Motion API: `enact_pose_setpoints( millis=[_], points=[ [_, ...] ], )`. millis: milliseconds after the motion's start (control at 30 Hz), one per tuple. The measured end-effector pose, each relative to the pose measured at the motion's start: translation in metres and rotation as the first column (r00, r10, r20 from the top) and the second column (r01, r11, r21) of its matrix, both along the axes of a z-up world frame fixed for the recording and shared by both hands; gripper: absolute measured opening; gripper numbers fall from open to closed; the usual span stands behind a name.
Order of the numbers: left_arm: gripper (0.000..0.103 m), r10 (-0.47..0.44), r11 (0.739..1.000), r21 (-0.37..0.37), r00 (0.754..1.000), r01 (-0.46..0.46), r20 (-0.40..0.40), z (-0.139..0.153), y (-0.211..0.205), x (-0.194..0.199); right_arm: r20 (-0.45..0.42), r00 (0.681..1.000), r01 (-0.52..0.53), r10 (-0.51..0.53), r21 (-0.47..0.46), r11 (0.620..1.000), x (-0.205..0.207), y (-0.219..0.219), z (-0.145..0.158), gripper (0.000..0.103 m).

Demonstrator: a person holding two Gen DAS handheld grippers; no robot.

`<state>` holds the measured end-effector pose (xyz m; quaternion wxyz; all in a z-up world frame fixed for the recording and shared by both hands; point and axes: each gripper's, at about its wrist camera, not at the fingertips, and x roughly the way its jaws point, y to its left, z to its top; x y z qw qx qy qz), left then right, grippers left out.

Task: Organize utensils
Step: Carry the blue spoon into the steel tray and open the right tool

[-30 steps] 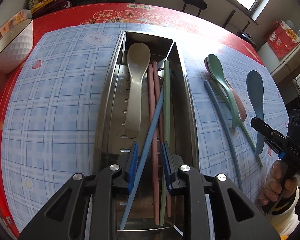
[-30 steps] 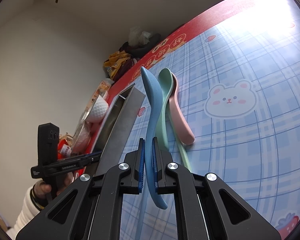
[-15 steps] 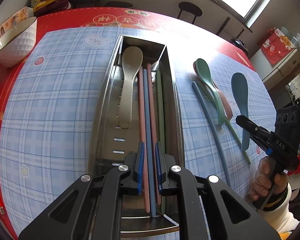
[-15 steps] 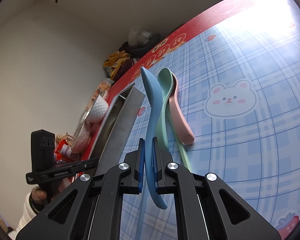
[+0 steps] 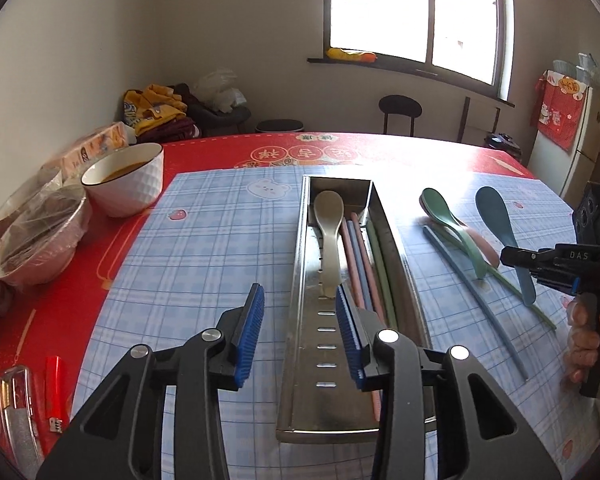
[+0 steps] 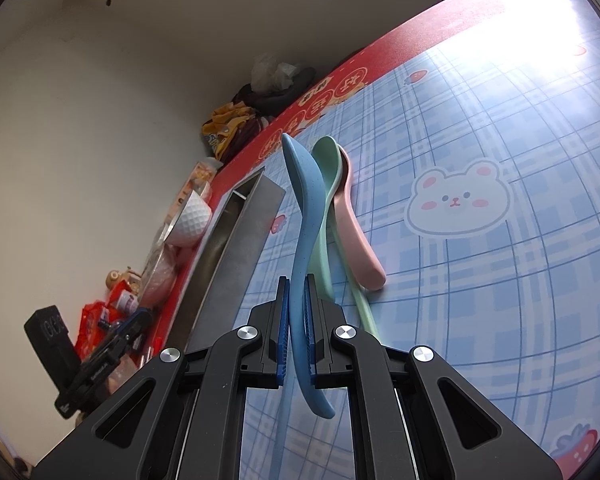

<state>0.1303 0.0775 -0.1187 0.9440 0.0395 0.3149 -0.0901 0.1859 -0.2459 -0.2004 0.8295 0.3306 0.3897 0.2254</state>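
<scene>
A long steel utensil tray [image 5: 300,264] lies on the blue checked mat. It holds a grey spoon [image 5: 329,236] and pink, blue and green chopsticks [image 5: 362,264]. My left gripper [image 5: 298,316] is open and empty, raised above the tray's near end. My right gripper [image 6: 296,312] is shut on a blue spoon [image 6: 306,216], held off the mat right of the tray; it also shows in the left wrist view [image 5: 504,232]. A green spoon [image 5: 452,224] over a pink spoon [image 6: 352,232], a blue chopstick [image 5: 476,304] and a green chopstick [image 5: 520,296] lie on the mat.
A white bowl [image 5: 124,180] and covered bowls [image 5: 40,240] stand on the red tablecloth at the left. A red lighter [image 5: 54,392] and a knife [image 5: 18,420] lie near the front left edge. The steel tray also shows in the right wrist view [image 6: 228,256].
My left gripper has let go of the blue chopstick into the tray, opened, and pulled back and up. My right gripper still holds the blue spoon in about the same place.
</scene>
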Motion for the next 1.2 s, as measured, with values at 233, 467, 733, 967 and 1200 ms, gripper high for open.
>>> enact_pose_setpoints(
  millis=[233, 467, 733, 967, 1200],
  points=[
    [0.08, 0.046, 0.999, -0.029, 0.987, -0.042, 0.152, -0.004, 0.018, -0.012, -0.041, 0.999, 0.031, -0.033, -0.047, 0.998, 0.002, 0.018, 0.013, 0.007],
    [0.097, 0.072, 0.994, -0.089, 0.984, -0.059, 0.16, -0.003, 0.029, -0.009, -0.066, 0.998, 0.019, -0.022, -0.048, 0.999, 0.016, 0.06, 0.029, 0.007],
    [0.097, 0.148, 0.973, -0.193, 0.984, -0.128, 0.095, -0.009, 0.053, -0.001, -0.131, 0.991, 0.005, -0.008, -0.026, 1.0, 0.045, 0.125, 0.038, 0.007],
    [0.097, 0.142, 0.975, -0.188, 0.984, -0.119, 0.112, -0.007, 0.051, -0.004, -0.191, 0.981, 0.021, -0.027, -0.033, 0.999, 0.075, 0.172, 0.036, 0.007],
    [0.097, 0.151, 0.968, -0.215, 0.984, -0.128, 0.094, -0.009, 0.057, -0.002, -0.271, 0.96, 0.061, -0.064, -0.021, 0.998, 0.088, 0.185, 0.021, 0.007]
  ],
)
